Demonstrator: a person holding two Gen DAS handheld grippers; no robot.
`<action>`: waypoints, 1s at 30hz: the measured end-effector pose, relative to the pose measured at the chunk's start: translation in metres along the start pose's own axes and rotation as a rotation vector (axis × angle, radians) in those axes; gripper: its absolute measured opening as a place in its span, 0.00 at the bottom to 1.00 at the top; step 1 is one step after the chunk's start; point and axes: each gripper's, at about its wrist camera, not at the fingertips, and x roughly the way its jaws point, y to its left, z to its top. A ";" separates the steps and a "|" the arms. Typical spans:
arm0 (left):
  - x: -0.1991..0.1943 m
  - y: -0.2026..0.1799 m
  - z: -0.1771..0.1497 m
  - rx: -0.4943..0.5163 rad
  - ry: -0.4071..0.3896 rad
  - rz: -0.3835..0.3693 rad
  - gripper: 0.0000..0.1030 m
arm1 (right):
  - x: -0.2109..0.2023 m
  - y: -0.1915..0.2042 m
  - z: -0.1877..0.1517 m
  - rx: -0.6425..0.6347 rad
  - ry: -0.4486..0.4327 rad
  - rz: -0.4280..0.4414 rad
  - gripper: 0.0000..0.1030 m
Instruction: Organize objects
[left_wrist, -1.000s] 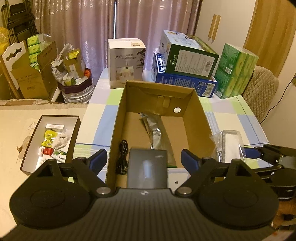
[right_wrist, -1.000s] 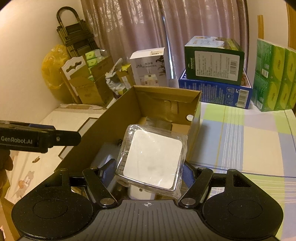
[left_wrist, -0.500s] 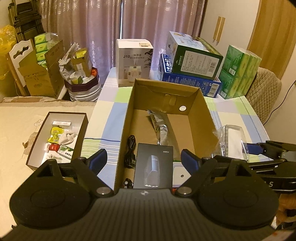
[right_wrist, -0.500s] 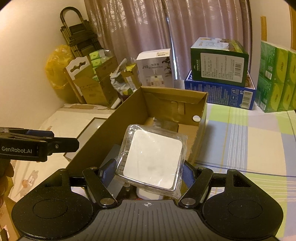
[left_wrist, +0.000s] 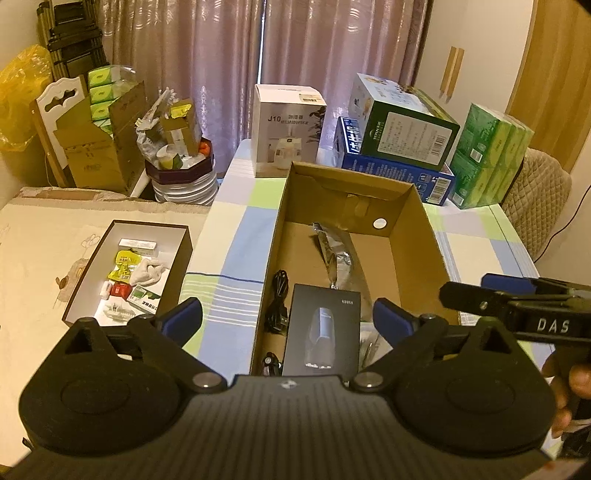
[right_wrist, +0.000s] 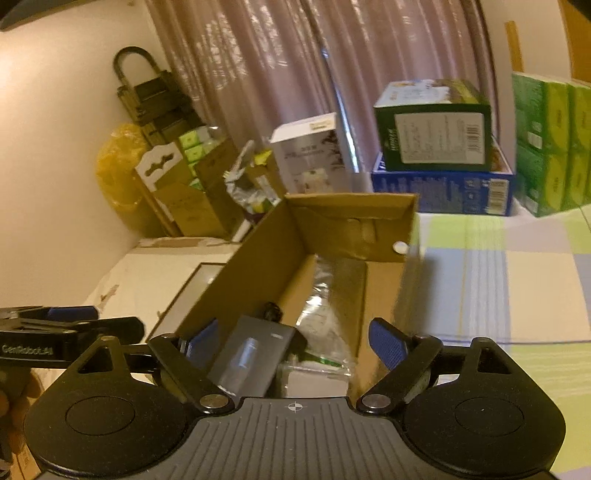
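Left wrist view: I read my left gripper (left_wrist: 287, 320) as spread wide with nothing between its fingers. It hangs over the near end of one open carton (left_wrist: 417, 236) on the checked tablecloth (left_wrist: 236, 258). I count three clear items in the carton: one black box (left_wrist: 322, 334) at the near end, one black cable (left_wrist: 277, 300) just left of it, one foil pouch (left_wrist: 334, 254) beyond it. A pale item right of the black box is mostly hidden. Left of the carton lies one shallow tray (left_wrist: 88, 273) holding several small packets; I cannot count them exactly. Behind the carton stand one white box (left_wrist: 286, 131), one blue box (left_wrist: 391, 171) bearing one green box (left_wrist: 406, 127), and one tissue pack (left_wrist: 487, 155). My right gripper (left_wrist: 517, 306) enters at the carton's right side.

Right wrist view, blurred: my right gripper (right_wrist: 293, 341) is also spread wide and empty. Below it in the carton (right_wrist: 258, 251), one clear-wrapped pack (right_wrist: 314, 376) lies just right of the black box (right_wrist: 251, 360); the pouch (right_wrist: 328, 291) lies beyond.
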 end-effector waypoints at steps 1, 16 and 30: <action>-0.001 0.000 -0.002 -0.002 -0.002 0.002 0.97 | -0.002 -0.002 -0.001 0.005 0.006 -0.002 0.82; -0.039 -0.019 -0.035 0.044 -0.039 0.007 0.99 | -0.049 0.002 -0.023 0.001 0.041 -0.073 0.82; -0.083 -0.046 -0.063 0.050 -0.030 0.004 0.99 | -0.100 0.008 -0.059 0.013 0.076 -0.141 0.82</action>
